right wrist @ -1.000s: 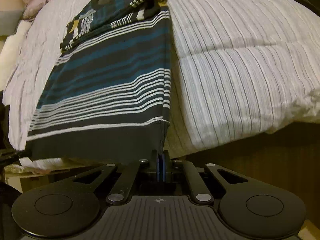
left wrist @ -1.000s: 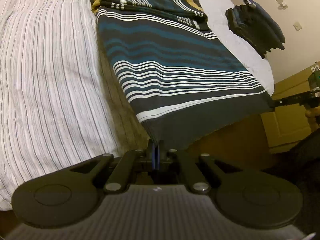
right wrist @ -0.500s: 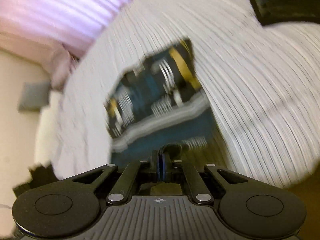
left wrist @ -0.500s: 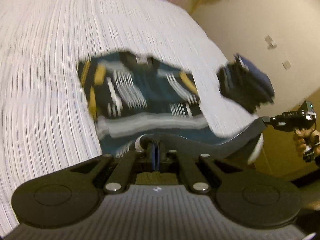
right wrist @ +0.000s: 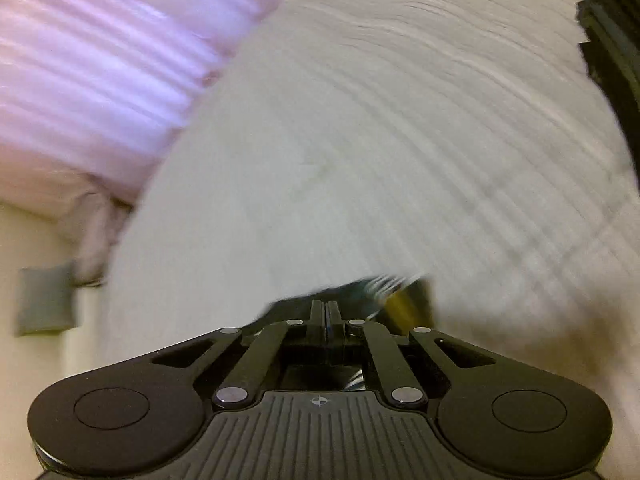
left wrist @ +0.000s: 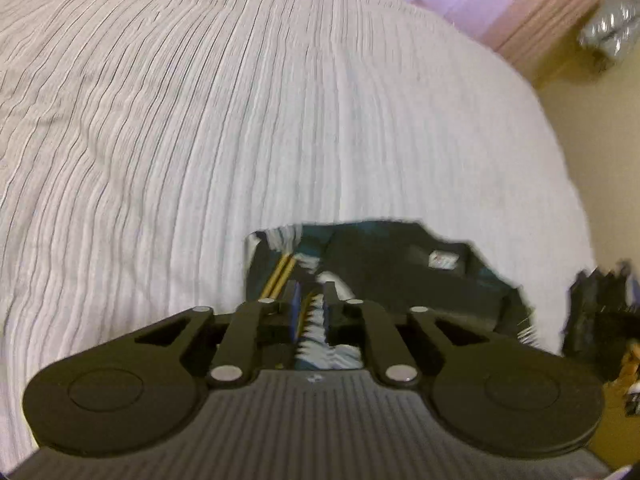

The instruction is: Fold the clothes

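The dark striped sweater [left wrist: 400,276] with teal, white and yellow bands lies folded over on the white striped bed cover [left wrist: 200,120]. Its collar label shows near the far edge. My left gripper [left wrist: 310,288] hangs just over the sweater's left part. Its jaws are opening, with striped cloth showing in the gap below and the pads [left wrist: 295,304] not pressing on it. In the blurred right wrist view, my right gripper [right wrist: 326,305] is shut, with dark cloth of the sweater [right wrist: 404,300] at its tips.
A stack of dark folded clothes [left wrist: 596,308] sits on the bed's right side and shows as the clothes stack [right wrist: 616,40] at the right wrist view's top right. A pink curtain [right wrist: 100,60] hangs beyond the bed. The cream wall [left wrist: 600,120] is at right.
Both grippers swept forward from the bed's near edge, carrying the sweater's hem over its body towards the collar. The left jaws have since parted; the right ones stay together.
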Available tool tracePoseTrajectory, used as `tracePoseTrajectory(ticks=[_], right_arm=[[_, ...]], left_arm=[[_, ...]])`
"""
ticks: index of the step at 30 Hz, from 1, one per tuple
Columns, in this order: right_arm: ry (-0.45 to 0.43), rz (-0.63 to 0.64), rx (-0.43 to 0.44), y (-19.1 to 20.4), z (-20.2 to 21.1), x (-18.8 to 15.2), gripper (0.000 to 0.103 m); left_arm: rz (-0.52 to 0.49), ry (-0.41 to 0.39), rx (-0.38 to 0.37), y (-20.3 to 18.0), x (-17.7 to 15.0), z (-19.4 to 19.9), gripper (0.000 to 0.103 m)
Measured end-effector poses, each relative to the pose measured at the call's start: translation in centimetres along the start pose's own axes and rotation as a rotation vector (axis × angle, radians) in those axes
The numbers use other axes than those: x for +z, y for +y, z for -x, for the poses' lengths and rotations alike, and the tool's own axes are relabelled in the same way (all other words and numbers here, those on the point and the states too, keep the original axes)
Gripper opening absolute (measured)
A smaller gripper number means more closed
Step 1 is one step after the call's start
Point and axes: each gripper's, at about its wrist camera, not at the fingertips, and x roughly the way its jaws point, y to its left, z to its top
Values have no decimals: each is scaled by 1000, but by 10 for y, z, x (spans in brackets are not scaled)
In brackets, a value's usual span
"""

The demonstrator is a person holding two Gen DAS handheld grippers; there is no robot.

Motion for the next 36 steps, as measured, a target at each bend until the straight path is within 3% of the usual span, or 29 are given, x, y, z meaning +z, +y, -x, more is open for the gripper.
tracePoseTrajectory(ticks=[3,4,5,7,13,19,22,25,27,29,32,36], right_arm=[[28,135,-21,-9,-15,-17,6],[43,177,-34,-12,-18,-25,14],[58,214,-53,-17,-21,-35,40],[76,249,-62,-26,-24,-54,81],[77,368,-24,-24,-30,-93,81],[73,603,-41,3,-65,-103,81],[67,642,-79,2,-85,-99,80],[66,624,-90,-2,-99,-94,66],[70,614,-95,-4,-103,-91,65],[75,614,-105,-5,-102,-90,40],[78,606,-124,-8,-101,-90,37],[77,631,-122,-3,-100,-93,37]], left_arm=[[-161,64,35,-9,-27,-18,33],[-227,91,46,-14,-37,-25,36],[-291,108,58,-21,-45,-33,42],[-403,110,70,-33,-59,-45,45],[-552,57,95,-57,-55,-85,44],[-652,48,129,-71,-47,-117,40],[-729,44,158,-79,-50,-123,40],[-789,14,175,-86,-54,-115,39],[-786,-17,147,-86,-55,-102,39],[-788,-35,122,-86,-56,-97,40],[-853,-26,105,-91,-59,-106,41],[-946,24,150,-98,-59,-138,41]])
